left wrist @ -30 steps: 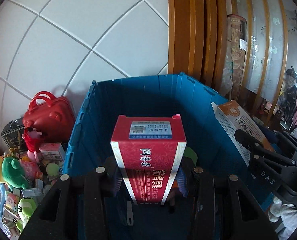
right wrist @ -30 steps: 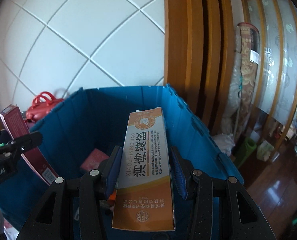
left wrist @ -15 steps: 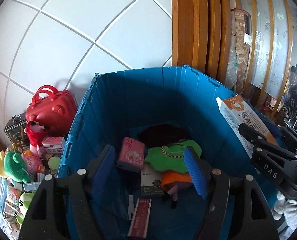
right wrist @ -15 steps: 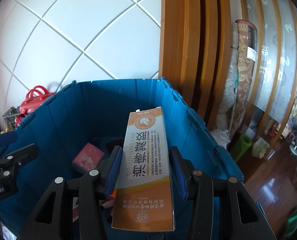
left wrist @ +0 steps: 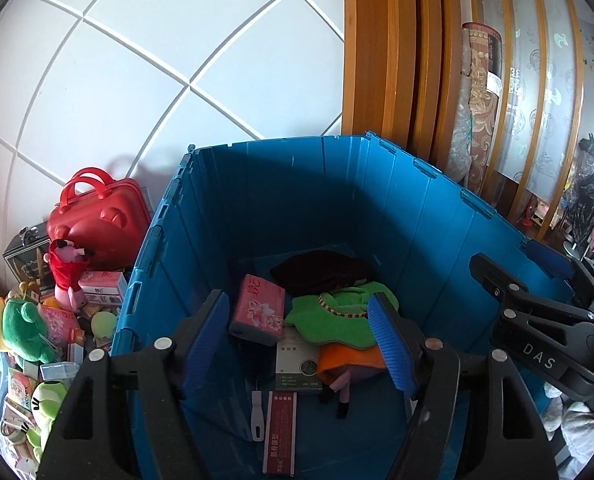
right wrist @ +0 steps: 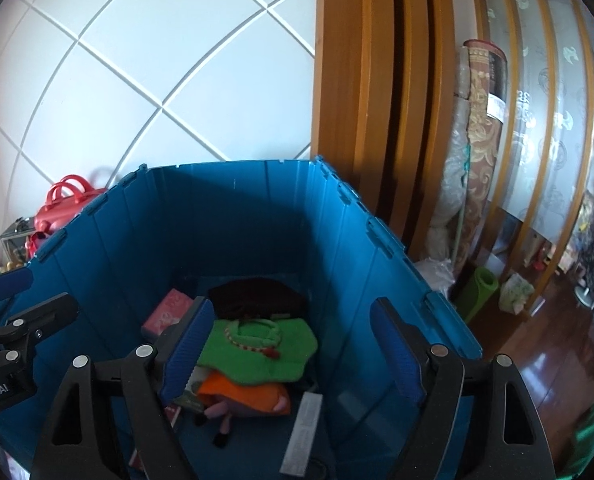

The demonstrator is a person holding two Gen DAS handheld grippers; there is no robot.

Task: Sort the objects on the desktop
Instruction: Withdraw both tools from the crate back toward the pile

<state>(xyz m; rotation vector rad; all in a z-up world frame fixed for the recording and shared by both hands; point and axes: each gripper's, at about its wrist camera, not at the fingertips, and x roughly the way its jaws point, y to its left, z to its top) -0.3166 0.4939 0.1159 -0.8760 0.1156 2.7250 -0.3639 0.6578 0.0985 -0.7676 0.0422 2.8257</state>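
Both long boxes have left the tongs and now lie inside the blue crate (left wrist: 437, 216), so this round of sorting looks done and the pile outside the crate's left wall, near the red case (left wrist: 97, 216), is probably next. A second ago the left tongs (left wrist: 301, 340) clamped the red box (left wrist: 279, 432); now they stand apart and empty above the crate's near end. The right tongs (right wrist: 293, 346) are opening at this moment with nothing between them, their orange-and-white box (right wrist: 301, 434) already down on the crate floor. Each box lies flat, its long axis running from the crate's near wall toward its far wall, the red one beside the green plush (left wrist: 337, 320), the pale one closer to the right wall.
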